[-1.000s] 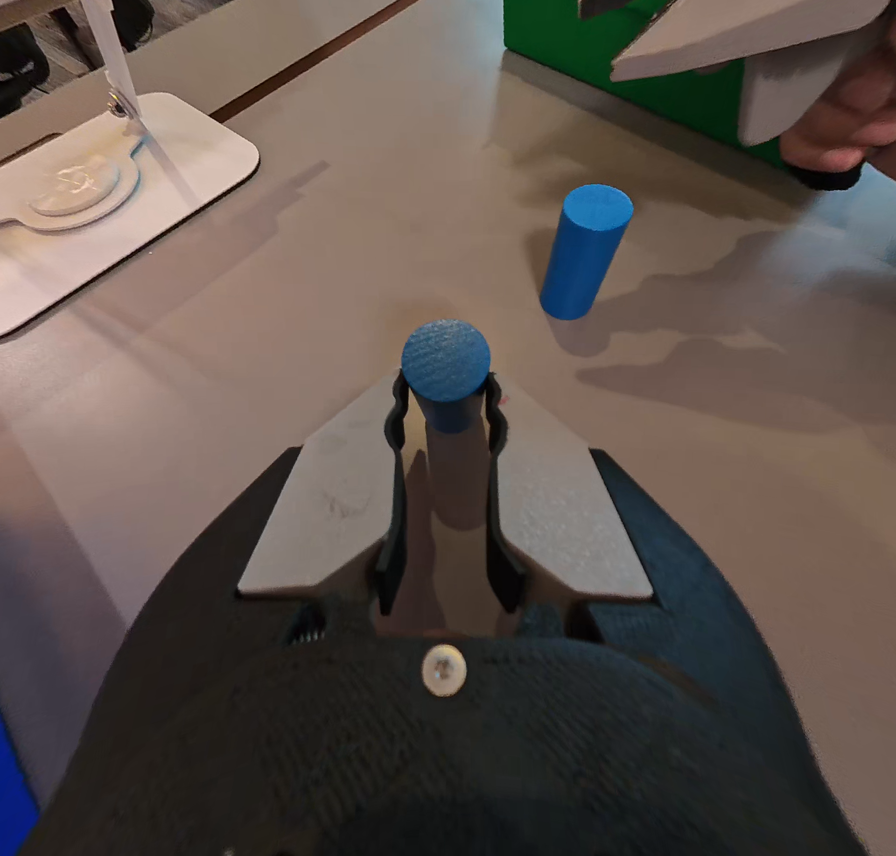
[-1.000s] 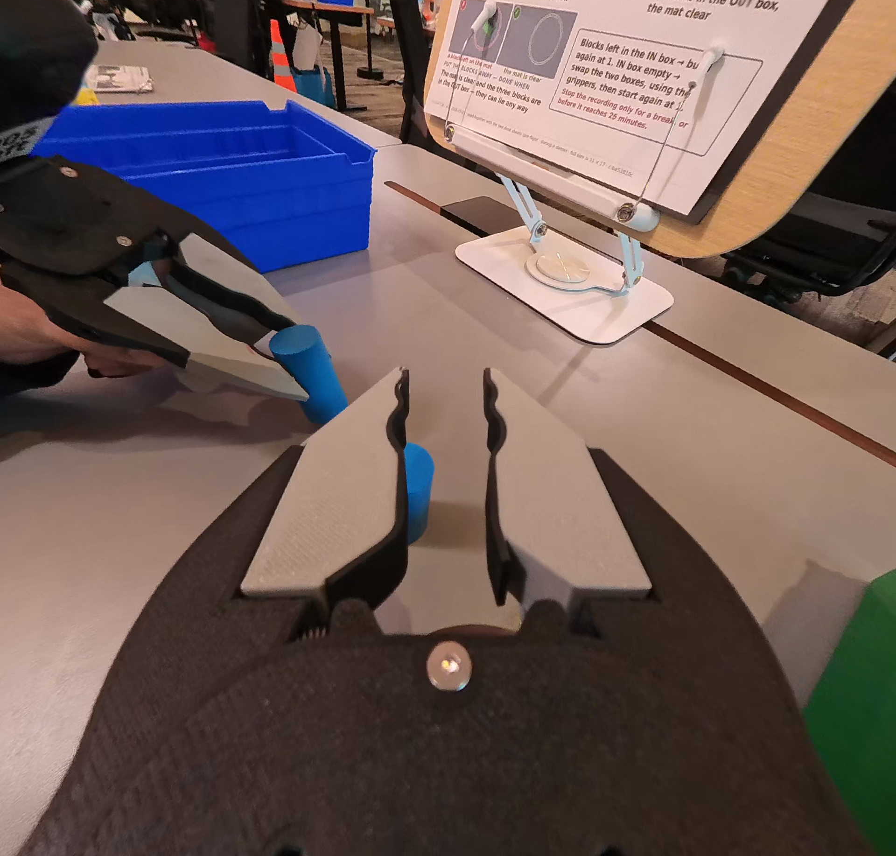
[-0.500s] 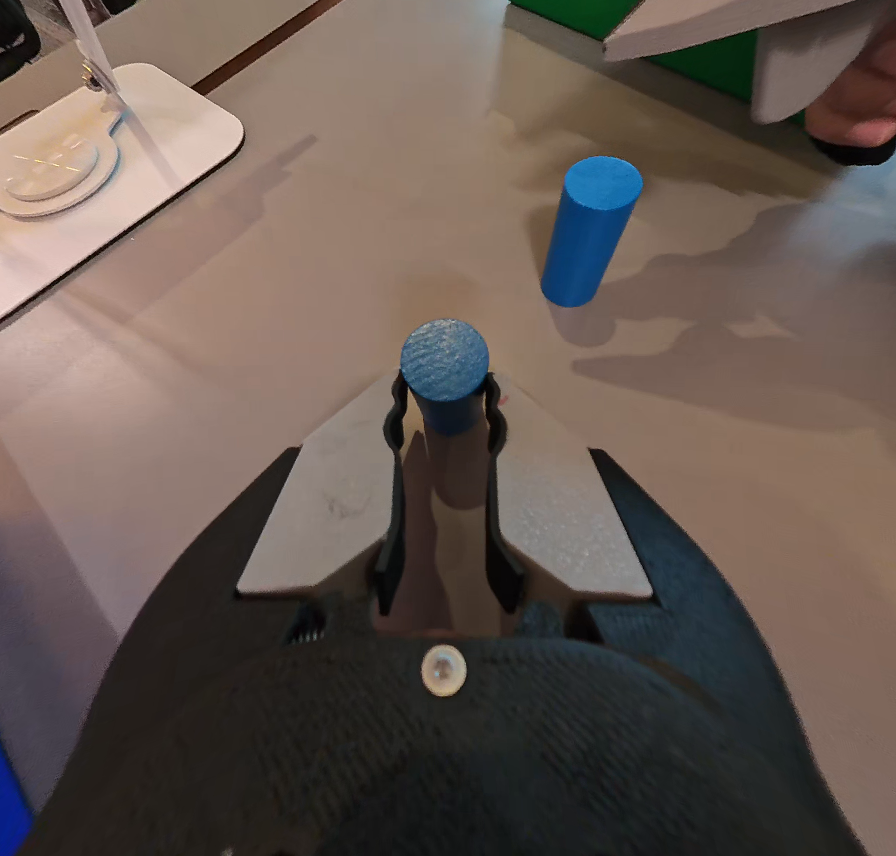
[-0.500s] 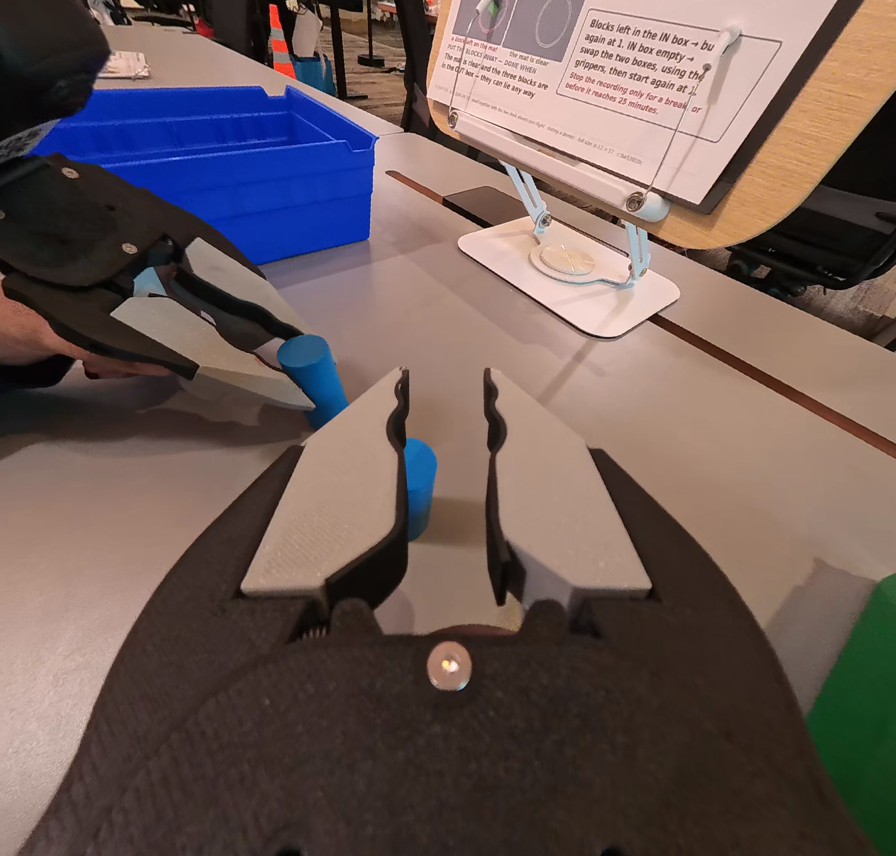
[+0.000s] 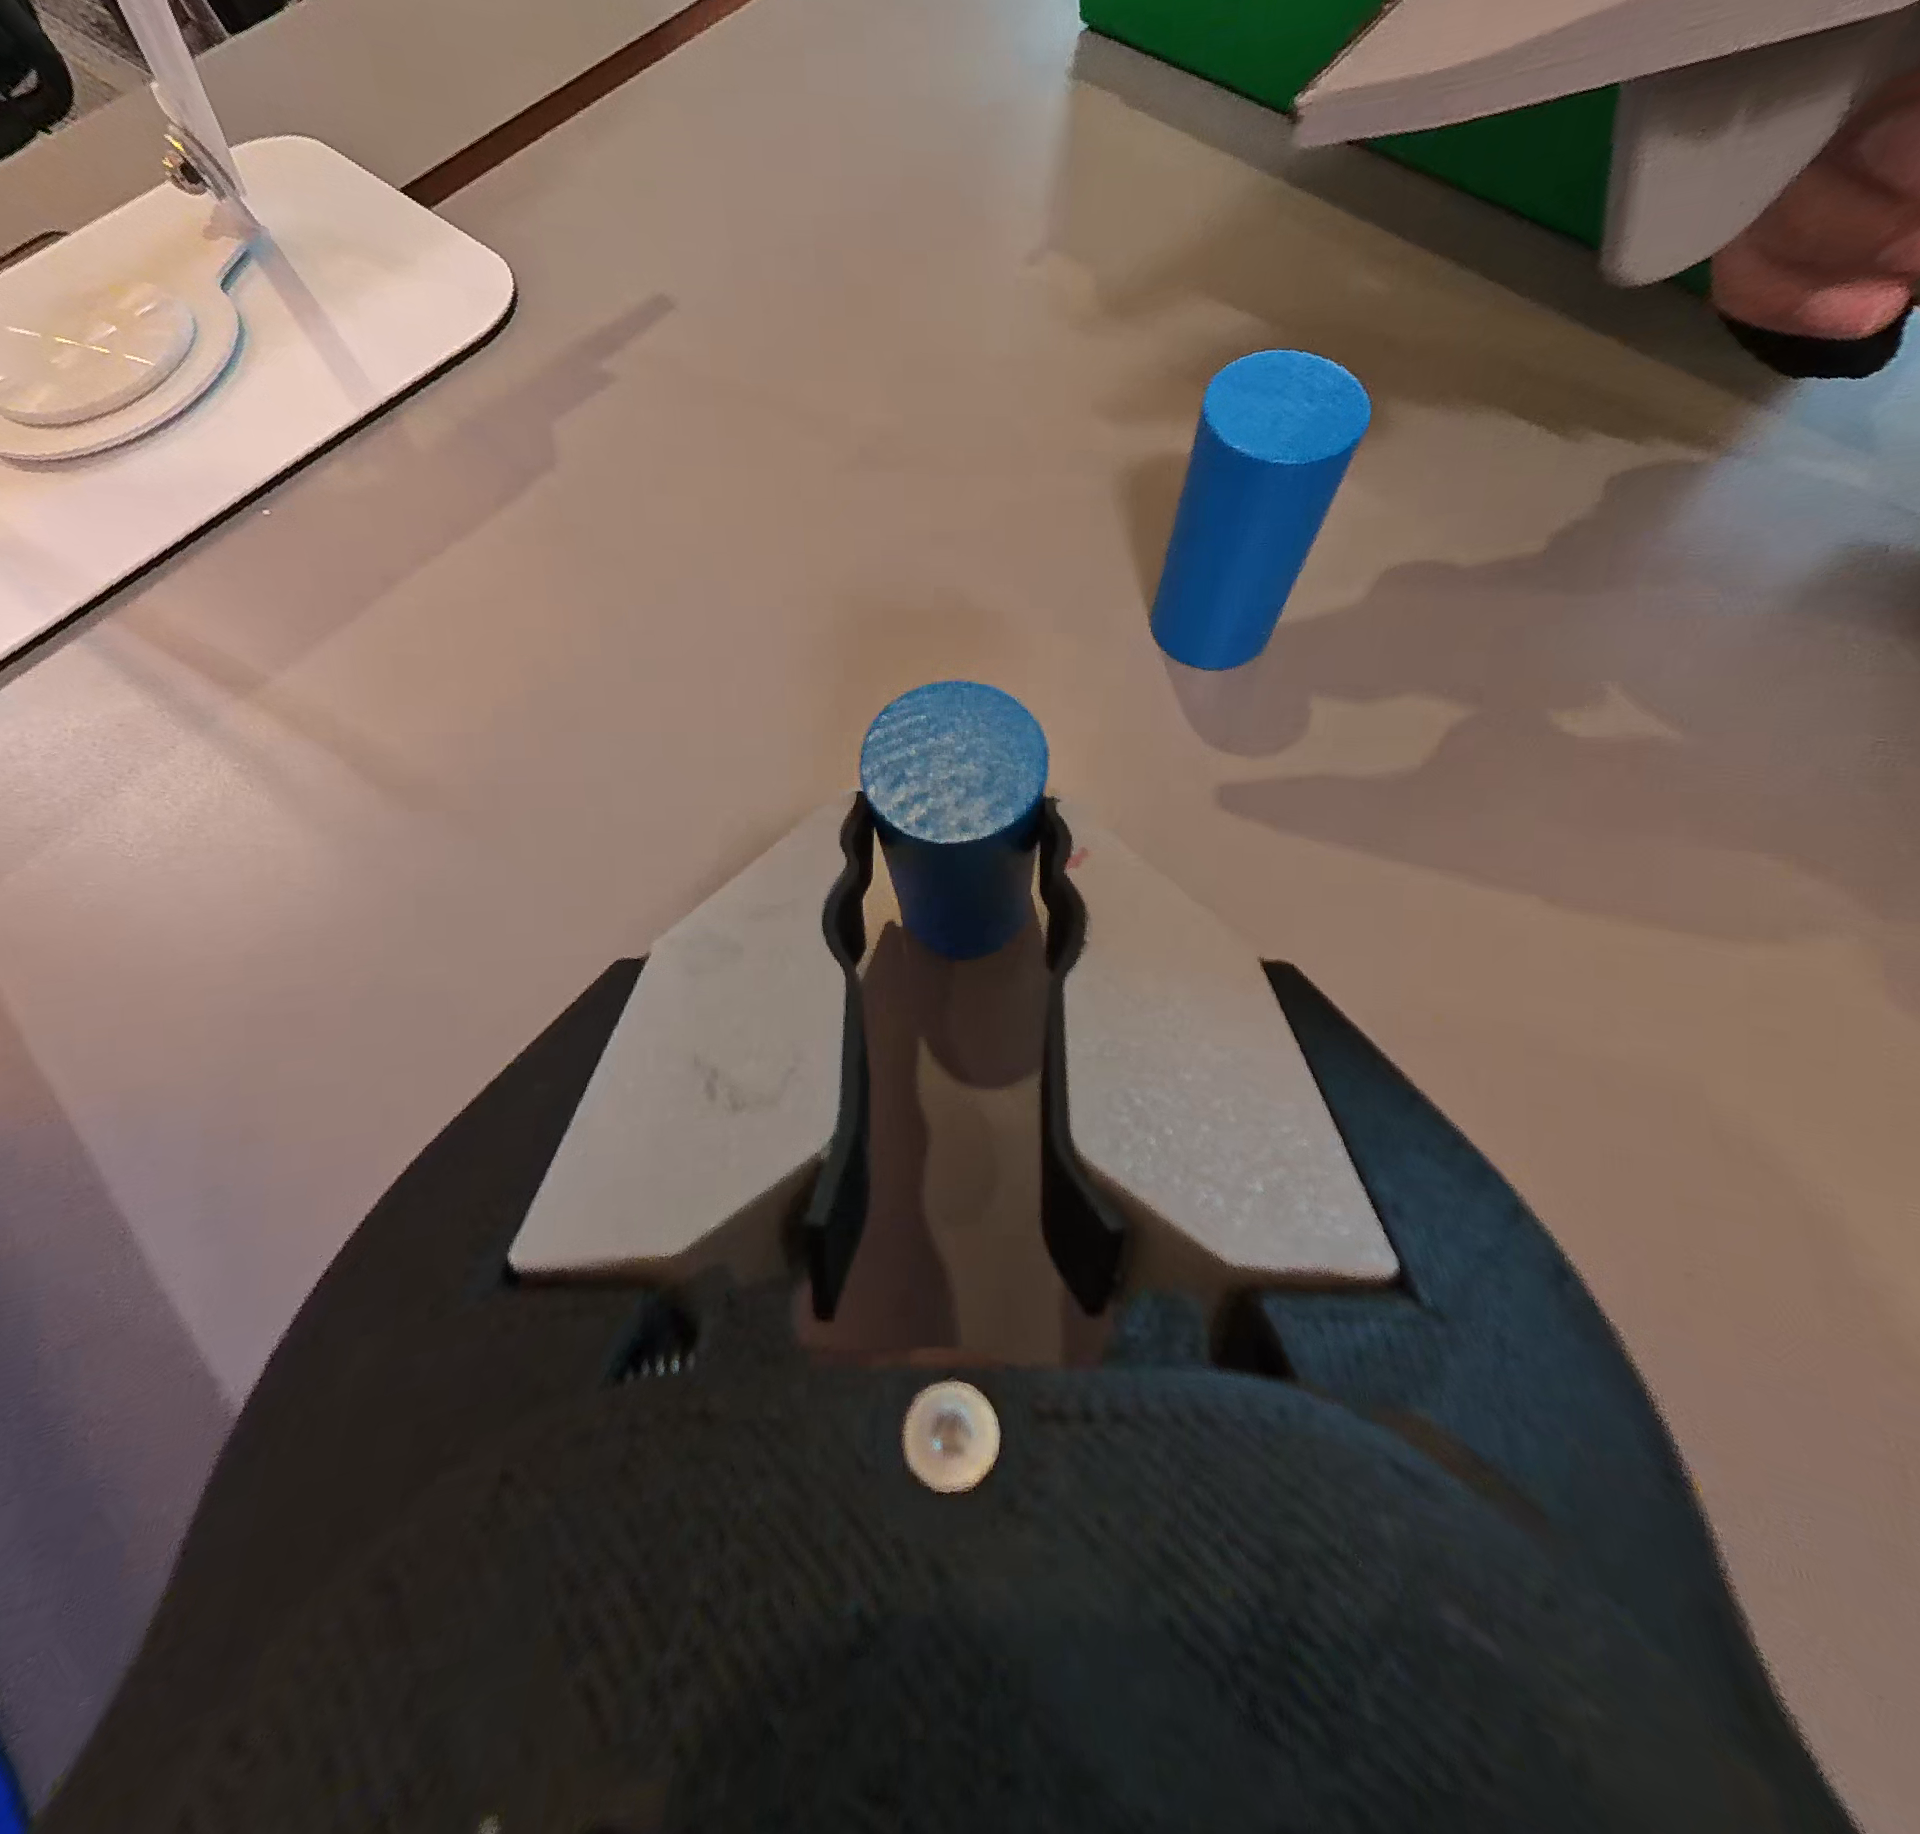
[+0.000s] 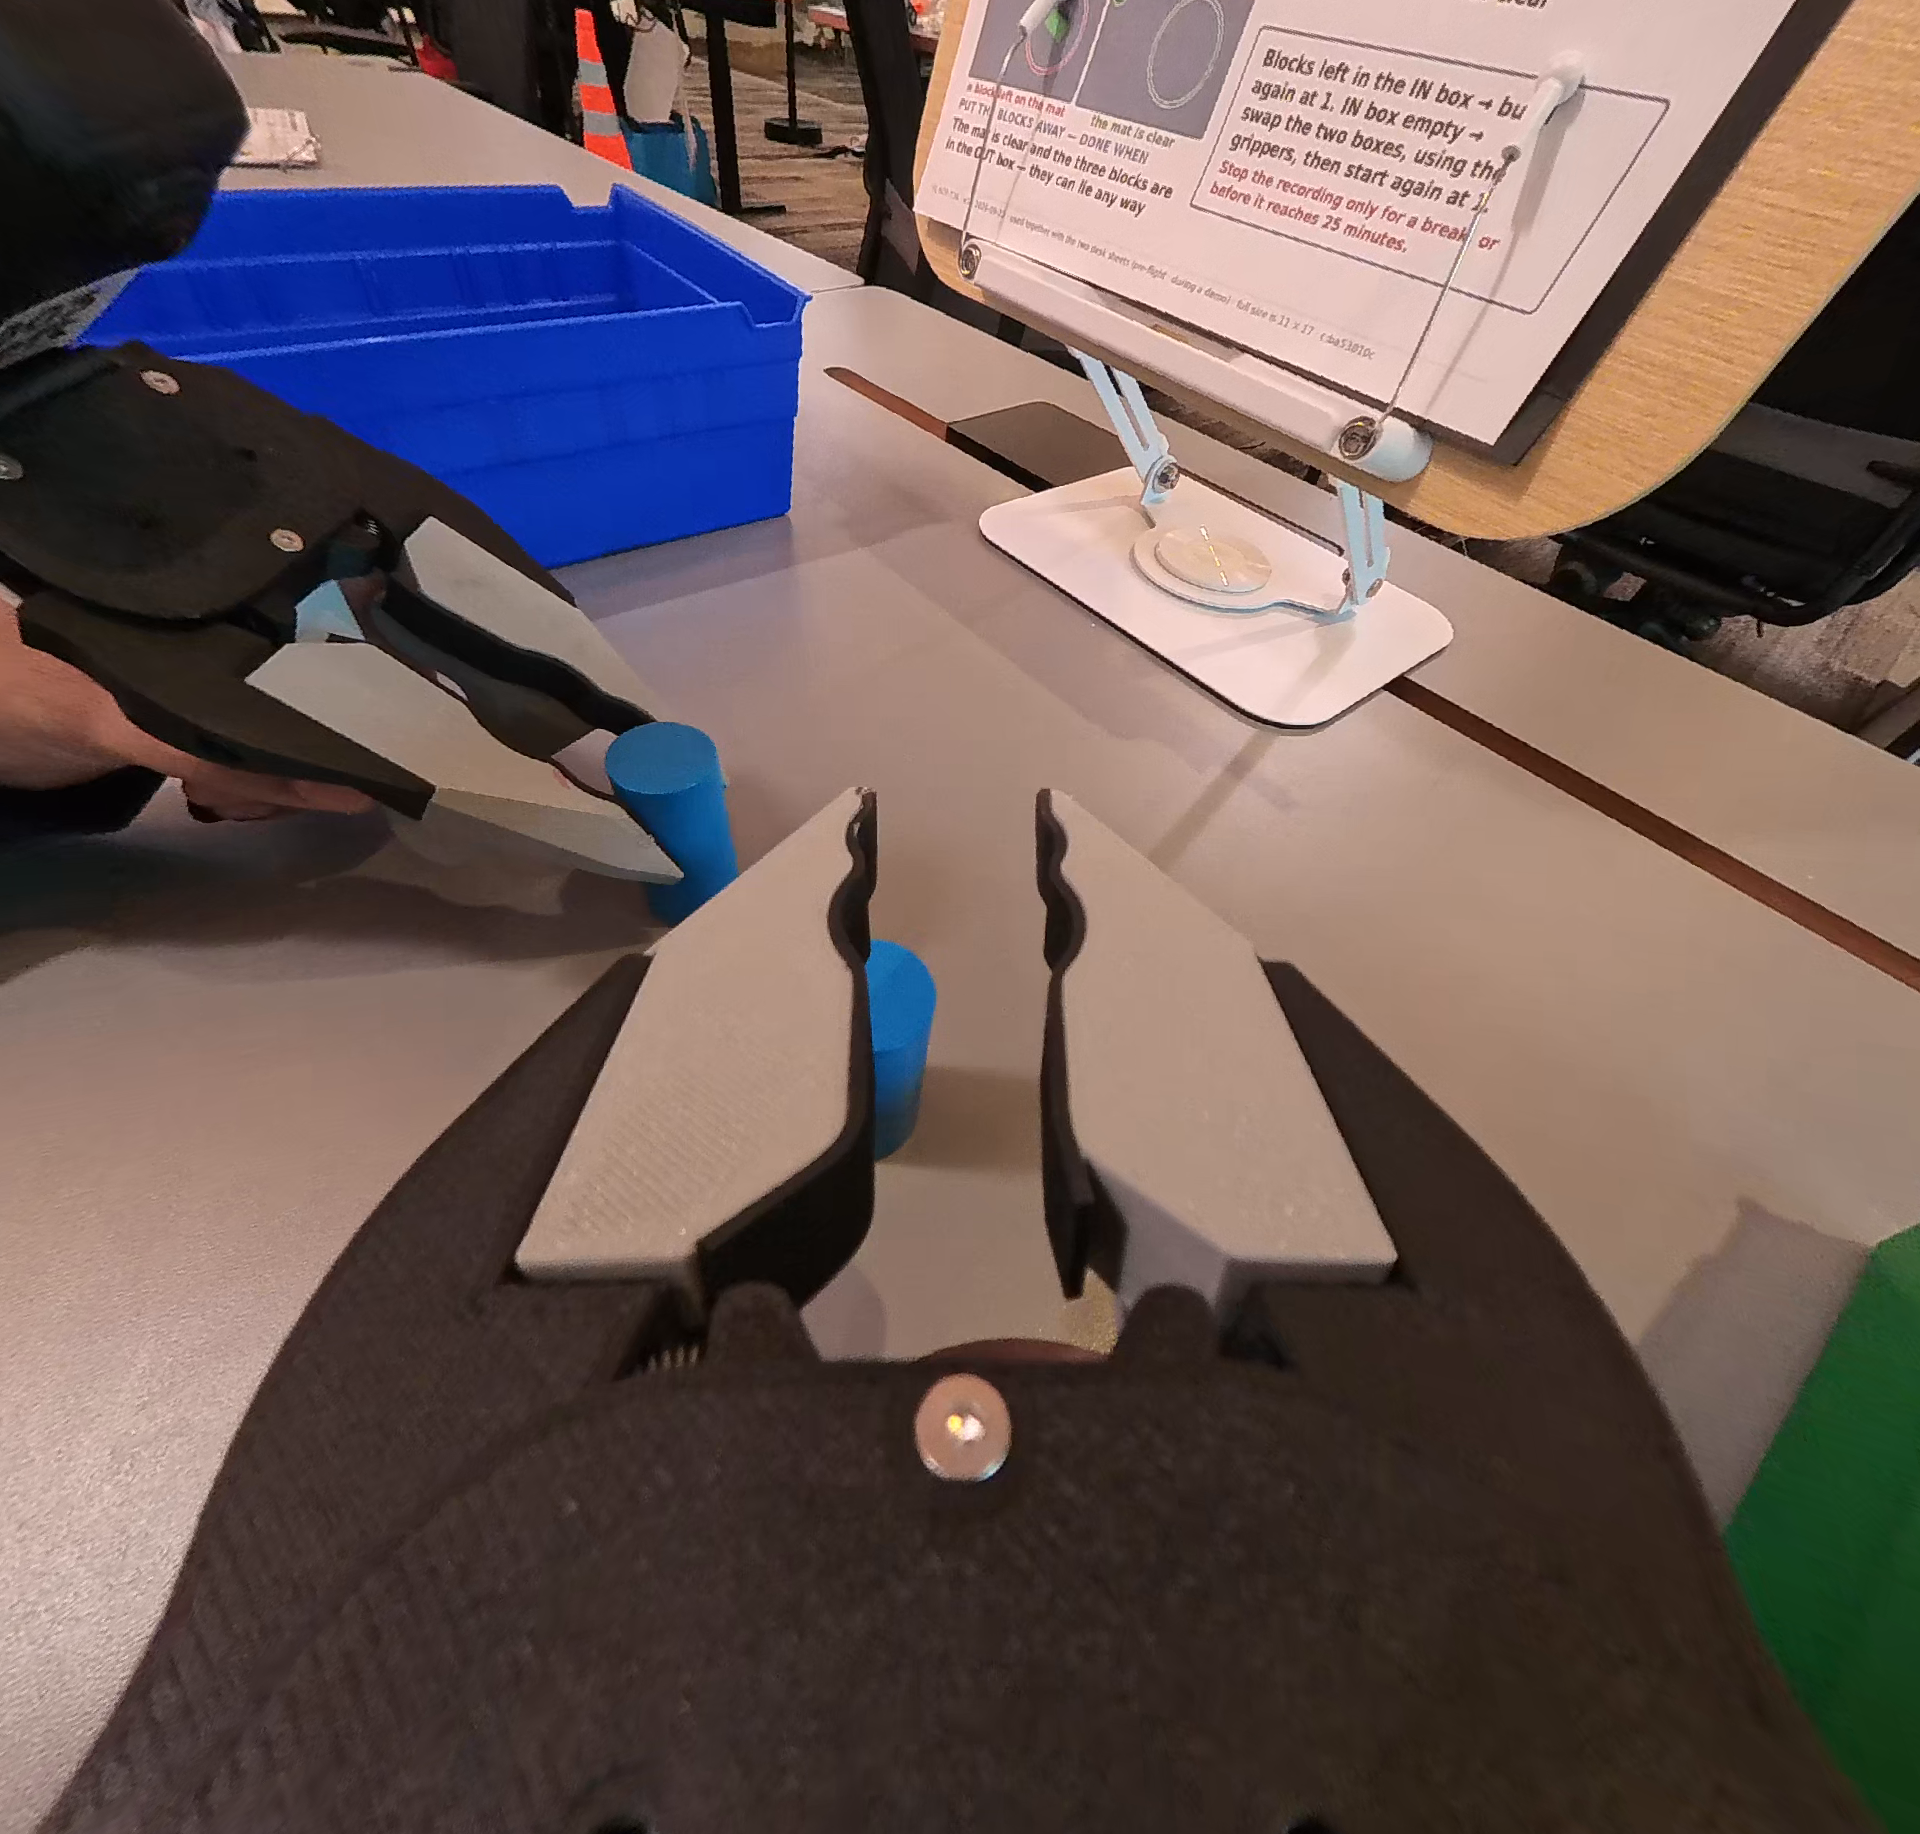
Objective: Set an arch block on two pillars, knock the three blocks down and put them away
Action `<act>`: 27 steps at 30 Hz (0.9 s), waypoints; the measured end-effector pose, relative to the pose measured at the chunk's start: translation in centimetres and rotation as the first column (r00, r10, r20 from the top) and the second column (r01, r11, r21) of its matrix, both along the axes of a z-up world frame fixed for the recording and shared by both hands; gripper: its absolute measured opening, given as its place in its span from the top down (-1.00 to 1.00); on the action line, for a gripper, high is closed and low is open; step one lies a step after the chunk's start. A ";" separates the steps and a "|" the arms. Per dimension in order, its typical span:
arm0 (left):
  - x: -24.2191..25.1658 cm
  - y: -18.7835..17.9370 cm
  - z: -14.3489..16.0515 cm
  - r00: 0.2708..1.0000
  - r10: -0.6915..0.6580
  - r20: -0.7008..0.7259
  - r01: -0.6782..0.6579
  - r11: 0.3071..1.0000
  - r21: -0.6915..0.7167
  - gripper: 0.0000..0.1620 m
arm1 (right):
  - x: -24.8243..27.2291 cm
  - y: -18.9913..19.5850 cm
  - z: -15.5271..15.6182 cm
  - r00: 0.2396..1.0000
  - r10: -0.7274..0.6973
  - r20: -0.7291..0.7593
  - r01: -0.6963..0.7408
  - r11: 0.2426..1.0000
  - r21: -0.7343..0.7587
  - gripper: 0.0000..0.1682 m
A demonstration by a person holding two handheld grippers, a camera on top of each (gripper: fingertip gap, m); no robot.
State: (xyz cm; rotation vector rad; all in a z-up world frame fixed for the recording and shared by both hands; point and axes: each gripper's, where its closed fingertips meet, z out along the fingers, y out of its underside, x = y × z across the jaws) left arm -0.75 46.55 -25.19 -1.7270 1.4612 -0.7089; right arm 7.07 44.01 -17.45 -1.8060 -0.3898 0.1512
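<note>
Left wrist view: my left gripper (image 5: 954, 828) is closed on a blue cylinder pillar (image 5: 954, 813), pinched just below its top face by the notched tips, standing upright with its foot at or just above the grey surface (image 5: 727, 537); I cannot tell if it touches. It looks like a light, stiff printed piece with a finely ridged skin, so I judge it won't crush and shouldn't slip much. A round body can still roll in the jaws, so holding it high in the notches seems right. The second pillar (image 5: 1257, 527) stands free ahead and to the right, well apart from mine. Beyond it sits a green box (image 5: 1164, 8), and my right gripper hangs above that corner. A white stand base (image 5: 312, 309) lies far left, out of the way.

Right wrist view: my right gripper (image 6: 956, 828) is parted and empty, hovering over the surface. The free pillar (image 6: 899, 1046) is half hidden behind its left finger (image 6: 727, 1036). The held pillar (image 6: 670, 808) shows farther left in my left gripper (image 6: 623, 787). A blue bin (image 6: 499, 402) sits behind, an instruction board (image 6: 1455, 122) on its stand to the right. No arch block is visible in either view. Nothing lies between the two pillars.
</note>
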 end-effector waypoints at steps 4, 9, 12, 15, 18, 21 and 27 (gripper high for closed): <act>0.0 0.1 0.0 1.000 0.002 0.007 -0.002 1.000 -0.009 0.64 | 0.0 0.0 0.0 1.000 -0.001 -0.002 0.001 1.000 -0.001 0.67; -0.1 0.0 0.0 1.000 0.009 0.004 -0.009 1.000 -0.015 0.63 | 0.0 0.0 -0.1 1.000 0.000 0.003 0.000 1.000 -0.003 0.67; -0.1 0.1 -0.2 1.000 0.022 -0.007 -0.022 1.000 -0.005 0.38 | 0.0 0.0 -0.1 1.000 0.000 0.007 0.000 1.000 -0.003 0.67; -0.1 0.2 0.0 0.999 0.038 0.000 -0.038 0.999 0.007 0.24 | 0.0 0.0 0.0 1.000 -0.001 0.009 0.001 1.000 0.000 0.67; -0.4 -0.1 1.3 0.997 0.059 0.047 -0.058 0.998 -0.016 0.20 | 0.0 -0.1 0.2 1.000 -0.001 0.007 0.001 1.000 0.008 0.67; -1.8 -1.2 4.6 0.987 0.073 0.140 -0.066 0.996 -0.055 0.18 | 0.0 -0.2 0.7 1.000 0.000 -0.003 0.000 1.000 0.023 0.67; -11.0 1.1 12.9 0.982 0.103 0.160 -0.113 0.992 0.057 0.23 | -0.2 -0.4 1.1 1.000 0.010 -0.014 -0.009 0.999 0.035 0.67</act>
